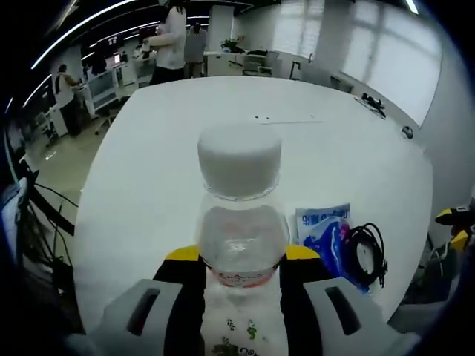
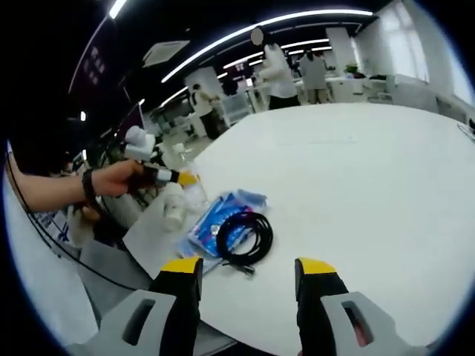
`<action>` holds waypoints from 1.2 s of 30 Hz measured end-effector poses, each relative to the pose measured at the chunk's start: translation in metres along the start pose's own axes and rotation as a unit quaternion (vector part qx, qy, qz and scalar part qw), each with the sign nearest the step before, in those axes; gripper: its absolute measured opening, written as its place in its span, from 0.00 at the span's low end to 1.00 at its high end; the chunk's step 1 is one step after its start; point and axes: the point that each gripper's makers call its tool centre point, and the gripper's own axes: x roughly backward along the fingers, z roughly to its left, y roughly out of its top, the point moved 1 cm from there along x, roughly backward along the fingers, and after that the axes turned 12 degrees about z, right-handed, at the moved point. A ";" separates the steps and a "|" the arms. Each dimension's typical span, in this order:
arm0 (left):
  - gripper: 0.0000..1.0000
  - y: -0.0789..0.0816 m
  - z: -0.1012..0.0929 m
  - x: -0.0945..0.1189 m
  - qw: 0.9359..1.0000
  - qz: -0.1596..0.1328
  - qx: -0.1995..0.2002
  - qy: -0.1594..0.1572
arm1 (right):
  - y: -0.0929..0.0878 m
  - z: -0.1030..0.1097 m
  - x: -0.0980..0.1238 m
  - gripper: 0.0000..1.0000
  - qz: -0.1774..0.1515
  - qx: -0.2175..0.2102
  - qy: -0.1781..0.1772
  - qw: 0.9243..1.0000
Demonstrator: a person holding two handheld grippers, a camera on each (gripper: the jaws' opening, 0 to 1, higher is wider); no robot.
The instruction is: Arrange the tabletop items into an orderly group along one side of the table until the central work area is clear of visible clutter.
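The white tabletop (image 2: pixel 356 170) spreads wide and bare beyond the few items, its curved near edge running past the right tool (image 2: pixel 247 276), whose yellow-tipped jaws stand spread apart over that edge with nothing between them. All the items sit close to this near edge, leaving the middle and far side open for moving. In the left gripper view the left tool (image 1: pixel 241 261) is pressed onto a clear water bottle (image 1: pixel 239 215) with a white cap, the bottle upright between the jaws and hiding the tabletop right behind it; its lower label is cut off at the bottom of the view. Just beside the bottle lies a blue printed packet (image 1: pixel 324 231), and a coiled black cable (image 1: pixel 367 252) rests partly on top of the packet, covering its far end. In the right gripper view a person's hand (image 2: pixel 111 180) holds the left tool at the tabletop's edge. People (image 1: pixel 172 37) stand among desks well beyond the far edge, too small to make out.
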 end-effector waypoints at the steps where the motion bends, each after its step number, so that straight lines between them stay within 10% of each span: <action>1: 0.38 -0.001 -0.001 0.000 1.000 -0.001 -0.006 0.001 | 0.001 0.002 0.000 0.50 -0.002 -0.001 0.000 1.000; 10: 0.38 -0.018 -0.015 0.007 0.997 0.016 -0.076 0.015 | -0.002 0.008 -0.001 0.51 0.002 0.000 0.000 1.000; 36: 0.37 -0.008 -0.015 0.006 0.998 -0.001 -0.064 0.013 | -0.003 0.013 -0.009 0.52 0.007 -0.004 0.006 1.000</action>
